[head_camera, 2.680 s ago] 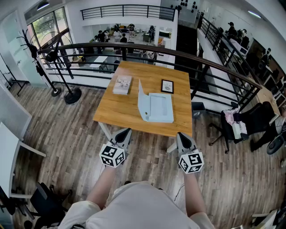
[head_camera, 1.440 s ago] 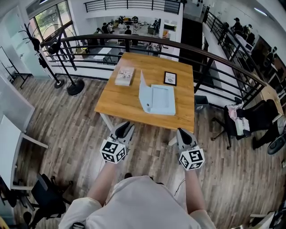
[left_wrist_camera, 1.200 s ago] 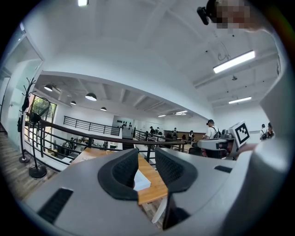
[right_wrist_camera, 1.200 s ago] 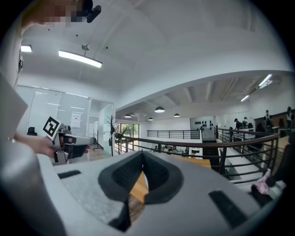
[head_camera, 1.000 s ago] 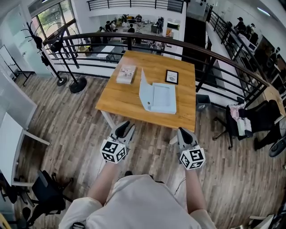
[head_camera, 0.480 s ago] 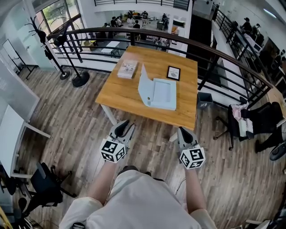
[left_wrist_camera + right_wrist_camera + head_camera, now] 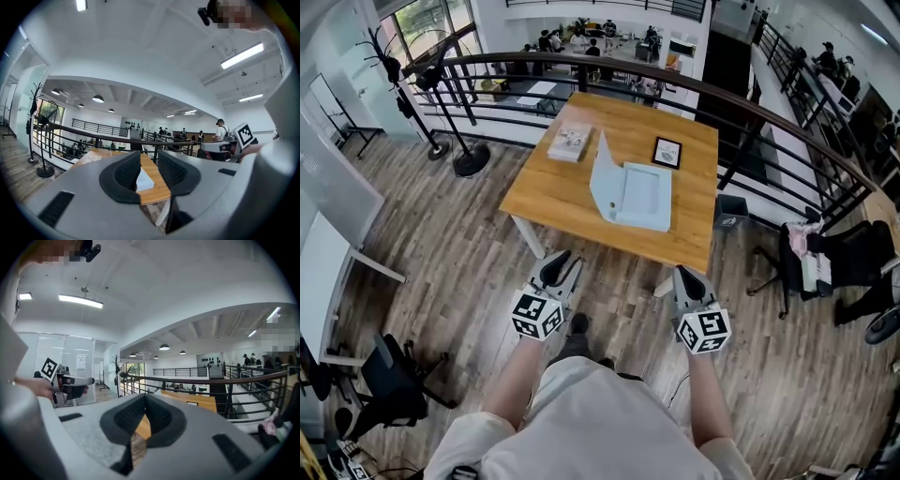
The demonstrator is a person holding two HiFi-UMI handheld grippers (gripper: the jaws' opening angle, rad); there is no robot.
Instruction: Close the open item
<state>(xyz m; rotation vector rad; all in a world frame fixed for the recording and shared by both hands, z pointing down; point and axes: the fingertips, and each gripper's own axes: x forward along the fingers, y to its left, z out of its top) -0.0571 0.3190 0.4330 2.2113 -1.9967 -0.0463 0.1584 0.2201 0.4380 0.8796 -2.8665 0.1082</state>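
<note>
A pale blue case [image 7: 631, 195] lies open on the wooden table [image 7: 551, 202], its lid [image 7: 601, 172] standing up along the left side. Both grippers hang in the air short of the table's near edge, touching nothing. My left gripper [image 7: 555, 268] is open with an empty gap between its pads; in the left gripper view [image 7: 149, 157] the case [image 7: 143, 179] shows through that gap, far off. My right gripper [image 7: 688, 276] is shut and empty, its pads meeting at the tips [image 7: 145, 397].
A book [image 7: 570, 142] and a small black frame [image 7: 667, 152] lie on the far half of the table. A dark railing [image 7: 741, 103] curves behind it. A coat stand [image 7: 459, 141] is at the left, an office chair [image 7: 839, 262] at the right, another chair [image 7: 389, 384] at the lower left.
The view has drifted towards the table, which sits slightly nearer and lower in the head view. A shoe now shows below the left gripper. Both grippers keep their places and jaw states.
</note>
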